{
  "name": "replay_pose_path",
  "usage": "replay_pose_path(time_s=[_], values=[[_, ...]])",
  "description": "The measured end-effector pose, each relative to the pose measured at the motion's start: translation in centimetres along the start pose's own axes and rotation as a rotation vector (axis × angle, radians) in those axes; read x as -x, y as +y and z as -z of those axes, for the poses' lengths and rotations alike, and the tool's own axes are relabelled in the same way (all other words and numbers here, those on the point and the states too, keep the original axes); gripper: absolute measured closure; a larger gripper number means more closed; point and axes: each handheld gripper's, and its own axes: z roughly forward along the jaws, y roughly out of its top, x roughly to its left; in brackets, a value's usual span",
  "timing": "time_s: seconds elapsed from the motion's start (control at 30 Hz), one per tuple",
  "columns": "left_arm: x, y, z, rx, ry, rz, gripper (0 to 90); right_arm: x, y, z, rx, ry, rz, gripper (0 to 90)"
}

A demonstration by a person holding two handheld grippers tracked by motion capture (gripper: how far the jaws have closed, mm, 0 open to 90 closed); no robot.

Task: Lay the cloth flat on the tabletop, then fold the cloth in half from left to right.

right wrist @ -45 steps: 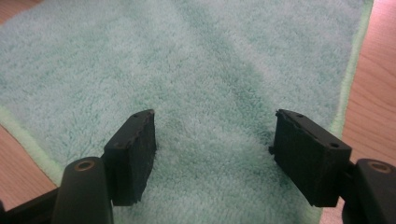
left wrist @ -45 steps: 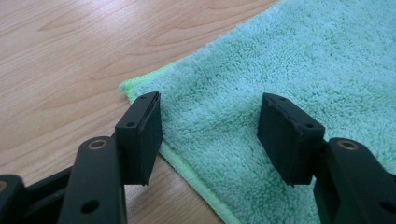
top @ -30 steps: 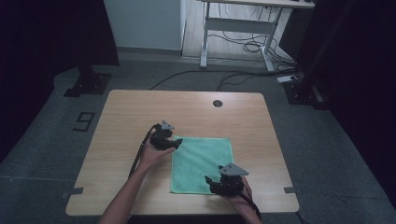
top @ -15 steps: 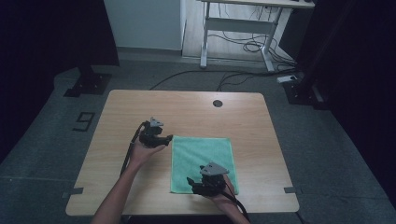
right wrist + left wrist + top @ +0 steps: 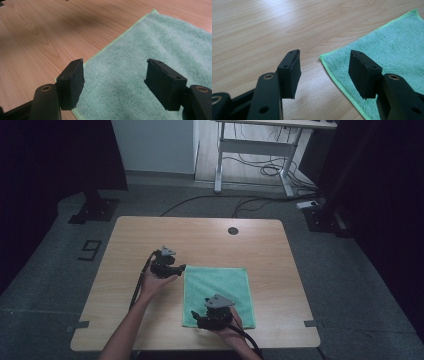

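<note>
Green cloth [image 5: 216, 290] lies flat; both open claws, left [image 5: 324, 72] and right [image 5: 115, 82], should be lowered onto its corners squarely.

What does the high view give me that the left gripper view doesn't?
High view: the whole green towel lying flat, the right gripper open over its near left corner, the left gripper by its far left corner, and the table's cable hole. Left gripper view: that far corner's stitched edge up close, lying between its open jaws, untouched. Both: towel and wooden table.
</note>
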Motion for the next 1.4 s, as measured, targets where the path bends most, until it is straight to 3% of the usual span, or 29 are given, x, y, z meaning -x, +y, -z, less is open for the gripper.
replay_pose_path(time_s=[0.23, 0.7, 0.97, 1.3, 1.4], values=[[0.1, 0.1, -0.8, -0.001, 0.001, -0.005, 41.4, -0.3, 0.2, -0.2, 0.004, 0.007, 0.010, 31.0], [-0.5, -0.1, -3.0, -0.019, 0.008, 0.003, 47.5, -0.5, 0.2, -1.0, -0.009, 0.032, 0.013, 34.7], [-0.5, 0.7, -4.5, -0.023, 0.003, 0.003, 51.0, -0.6, -0.1, -0.6, -0.007, 0.034, 0.013, 35.2], [-0.3, 0.6, -6.3, -0.085, -0.002, -0.015, 52.3, -0.5, -0.2, -0.3, -0.006, 0.029, 0.010, 35.2], [-0.5, 0.5, -6.4, -0.084, -0.008, -0.003, 53.6, -0.5, -0.2, -0.2, -0.005, 0.030, 0.011, 35.2]])
